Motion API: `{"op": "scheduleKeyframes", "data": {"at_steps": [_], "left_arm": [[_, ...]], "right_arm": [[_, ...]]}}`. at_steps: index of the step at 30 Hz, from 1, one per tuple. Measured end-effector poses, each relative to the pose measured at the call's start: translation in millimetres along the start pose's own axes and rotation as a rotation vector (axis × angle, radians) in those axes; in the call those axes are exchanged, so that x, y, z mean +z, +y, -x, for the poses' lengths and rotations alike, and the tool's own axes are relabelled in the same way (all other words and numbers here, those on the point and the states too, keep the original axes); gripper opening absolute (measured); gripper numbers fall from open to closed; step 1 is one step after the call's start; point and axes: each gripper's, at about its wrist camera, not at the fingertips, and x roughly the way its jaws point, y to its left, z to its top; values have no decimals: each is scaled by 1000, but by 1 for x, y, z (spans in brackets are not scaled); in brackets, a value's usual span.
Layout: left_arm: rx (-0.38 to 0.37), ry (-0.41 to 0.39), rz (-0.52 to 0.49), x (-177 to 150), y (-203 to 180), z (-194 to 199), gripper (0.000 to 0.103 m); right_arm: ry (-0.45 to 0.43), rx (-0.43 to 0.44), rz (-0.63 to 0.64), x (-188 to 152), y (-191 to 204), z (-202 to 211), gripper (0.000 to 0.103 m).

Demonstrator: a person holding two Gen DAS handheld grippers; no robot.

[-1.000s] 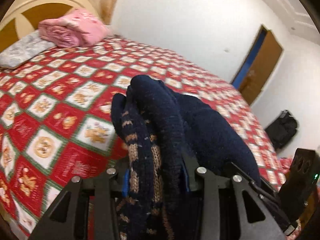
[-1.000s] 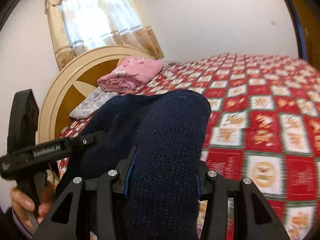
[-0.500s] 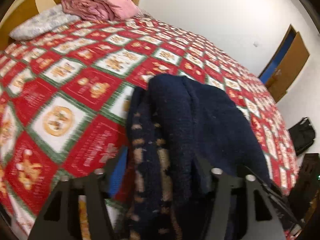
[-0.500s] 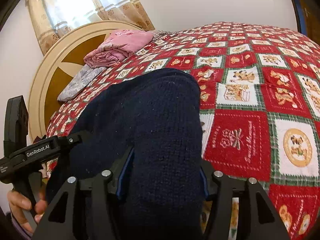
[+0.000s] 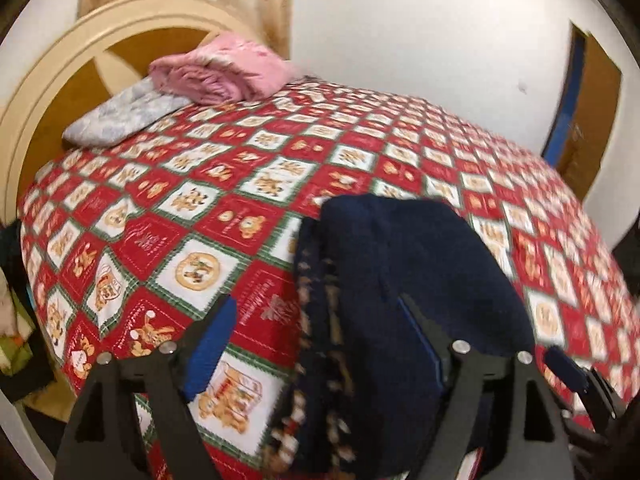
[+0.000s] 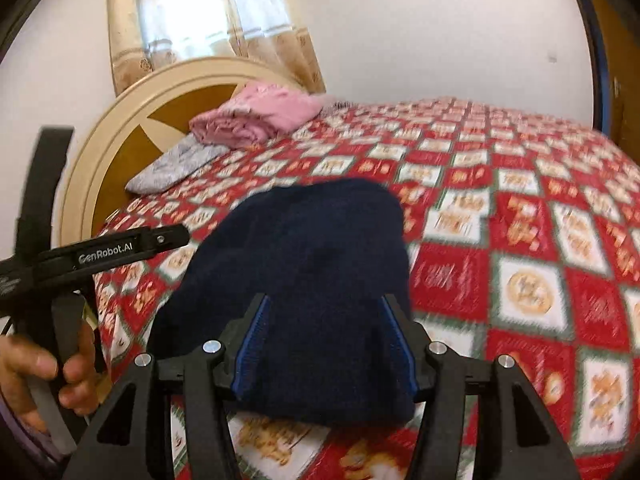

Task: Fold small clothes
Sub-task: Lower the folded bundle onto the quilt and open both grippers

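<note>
Sweater (image 5: 400, 280) folded near bedspread (image 5: 200, 220) edge; left gripper (image 5: 320, 320) opening, right gripper (image 6: 324, 336) pinching it.

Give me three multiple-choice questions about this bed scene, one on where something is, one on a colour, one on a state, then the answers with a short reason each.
1. Where does the pink folded blanket lie?
A. By the headboard, partly on the grey pillow
B. Under the navy knit garment
C. On the floor

2. What colour are the pads on the gripper fingers?
A. Yellow
B. Blue
C. White

3. How does the navy knit garment lie?
A. Hung on the door
B. Spread out flat, full length
C. Folded into a bundle on the bedspread

Answers:
1 A, it sits at the head of the bed, overlapping the pillow.
2 B, blue strips line the fingers.
3 C, it is a compact bundle on the red checked cover.
</note>
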Motion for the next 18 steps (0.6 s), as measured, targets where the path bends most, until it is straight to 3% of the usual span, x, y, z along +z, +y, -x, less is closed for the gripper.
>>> {"op": "scheduleKeyframes", "data": {"at_steps": [2,7,13,18], "left_arm": [[7,40,-30,-12,-8,-10,85],[38,137,-60,-39,-14,-36,89],[43,109,-44,-42,-12,-11,90],[35,37,-77,-52,-16,32,91]], "right_arm": [[56,-21,-11,-10,-3,-10,57],[70,-55,-12,-14,-4,-2,57],[10,-89,-120,-23,-2,40,58],[-37,-120,-118,-36,20,80,58]]}}
